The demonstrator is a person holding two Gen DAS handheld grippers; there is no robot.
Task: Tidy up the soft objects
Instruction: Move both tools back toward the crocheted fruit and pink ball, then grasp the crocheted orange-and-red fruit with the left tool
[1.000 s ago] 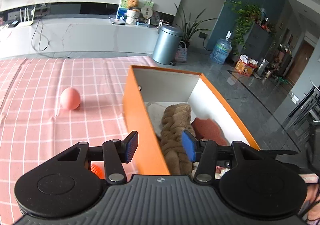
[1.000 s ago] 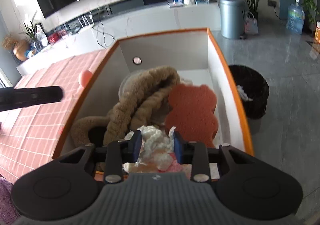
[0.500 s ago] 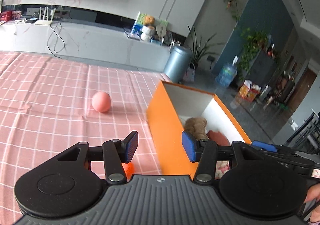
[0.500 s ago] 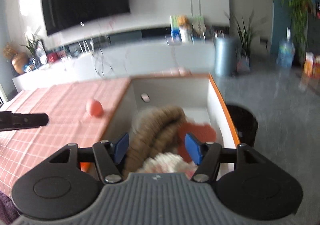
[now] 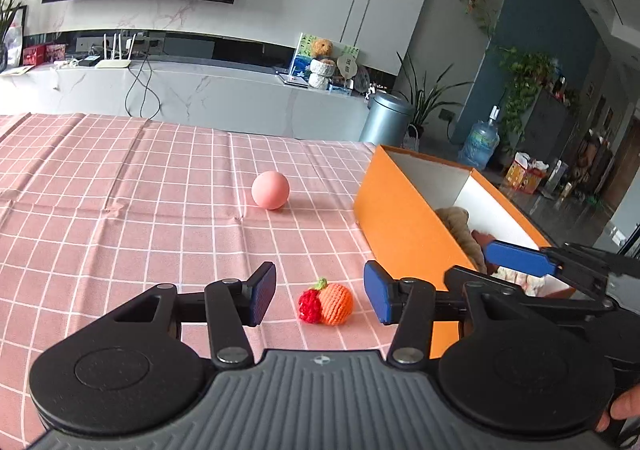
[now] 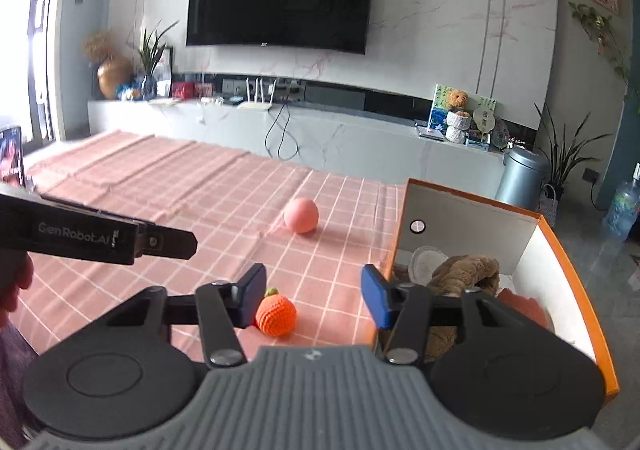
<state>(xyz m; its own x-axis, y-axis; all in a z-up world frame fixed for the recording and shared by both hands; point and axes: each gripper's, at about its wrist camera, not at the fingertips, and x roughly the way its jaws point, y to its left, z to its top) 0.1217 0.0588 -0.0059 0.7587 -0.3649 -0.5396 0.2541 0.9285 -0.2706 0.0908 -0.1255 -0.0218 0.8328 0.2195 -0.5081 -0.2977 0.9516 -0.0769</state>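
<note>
We see our left gripper (image 5: 320,298) spread wide with nothing in it. The knitted fruit toy (image 5: 326,304) lies on the pink checked cloth (image 5: 120,189) right ahead. Our right gripper (image 6: 313,298) has just been closing, yet holds nothing. The pink ball (image 5: 270,190) sits at 12 o'clock, the orange box (image 5: 400,234) at 2 o'clock

Both hand-held grippers (image 5: 320,300) (image 6: 313,296) agape, tilted downward

Ball (image 5: 270,190) left of box (image 5: 404,226), on tablecloth (image 5: 100,185)
</note>
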